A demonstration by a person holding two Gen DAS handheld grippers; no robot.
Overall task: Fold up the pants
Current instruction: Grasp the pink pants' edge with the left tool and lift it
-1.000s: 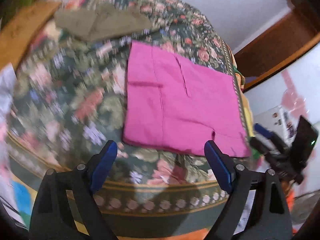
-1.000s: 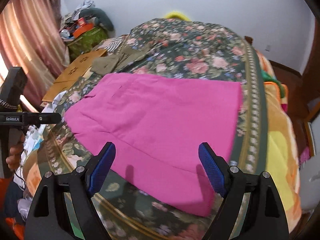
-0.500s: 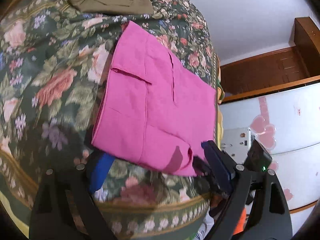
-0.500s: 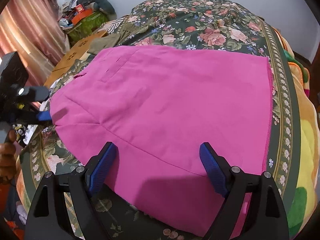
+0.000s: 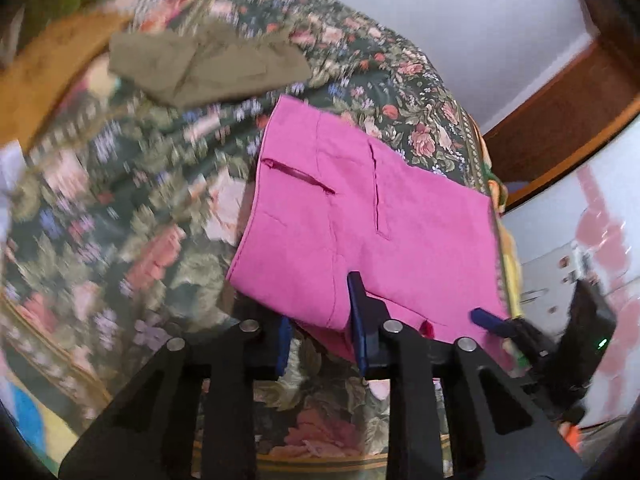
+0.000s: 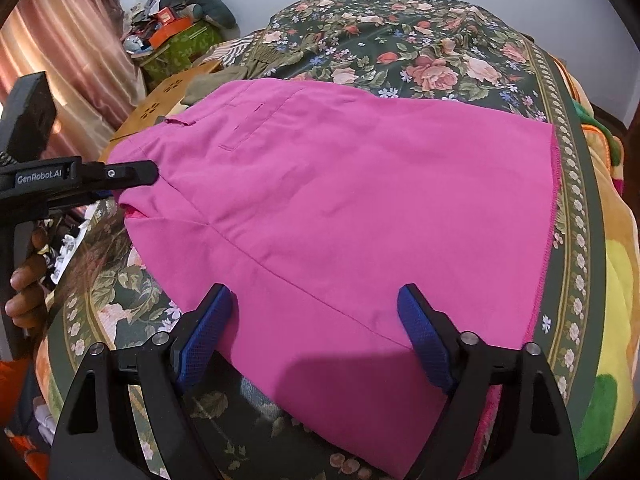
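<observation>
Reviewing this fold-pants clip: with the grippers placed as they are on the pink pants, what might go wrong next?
1. The left gripper, whose jaws have just been closing, pinches only the near edge of the pink pants; a thin bite may slip when lifted.
2. The right gripper is open over the cloth with no grip, so lifting now would raise one side only and skew the fold.
3. The pants overhang the floral bedspread edge and might slide off.

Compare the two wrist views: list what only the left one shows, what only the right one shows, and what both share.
Only the left wrist view: the left tongs, just closing, pinched on the near edge of the pink pants, and a wooden cabinet.
Only the right wrist view: the right tongs open over the pants, a curtain, and the hand holding the left tool.
Both: the pants, the floral bedspread and an olive garment.
</observation>
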